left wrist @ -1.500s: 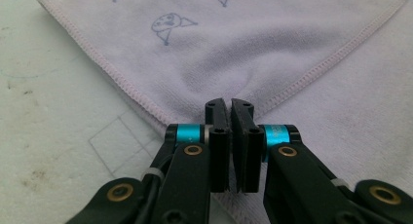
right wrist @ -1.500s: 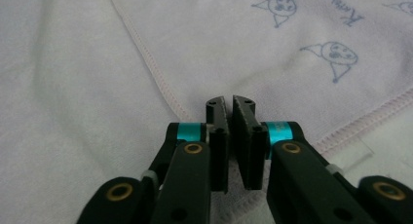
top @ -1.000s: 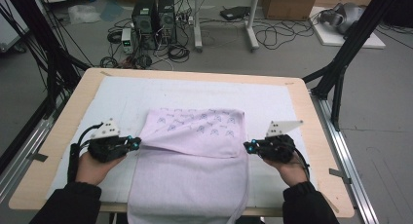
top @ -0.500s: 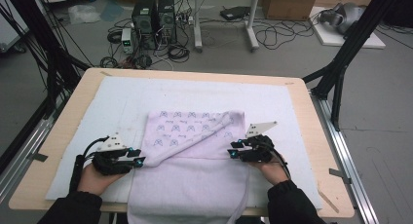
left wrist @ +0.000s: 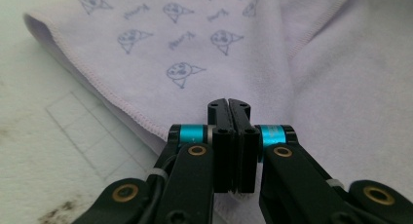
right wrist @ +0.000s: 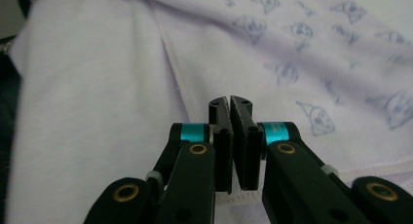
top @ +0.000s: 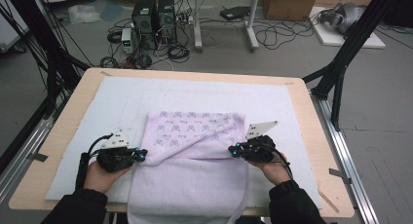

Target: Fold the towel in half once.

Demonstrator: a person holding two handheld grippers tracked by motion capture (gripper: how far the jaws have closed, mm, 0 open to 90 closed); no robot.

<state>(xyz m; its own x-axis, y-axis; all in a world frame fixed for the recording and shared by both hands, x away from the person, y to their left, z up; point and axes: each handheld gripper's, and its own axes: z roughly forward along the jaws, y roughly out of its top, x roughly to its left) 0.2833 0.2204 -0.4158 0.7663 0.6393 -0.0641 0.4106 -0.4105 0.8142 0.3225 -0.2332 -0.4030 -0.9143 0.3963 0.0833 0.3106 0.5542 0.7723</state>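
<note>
We are mid-fold: the lilac printed towel (top: 195,151) lies at the desk's (top: 311,136) lower centre, and both the left tool (top: 140,156) and right tool (top: 234,150) are clamped on its side edges. Next, we judge, lift both edges evenly.

Lilac towel (top: 195,156) on white mat (top: 122,102), left tool (top: 141,155), right tool (top: 233,150) gripping edges

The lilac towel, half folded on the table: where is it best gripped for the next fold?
Probably at both ends of the fold line on the lilac towel, from its left and right sides: the layers stack there, and the left gripper and right gripper already pinch them.
</note>
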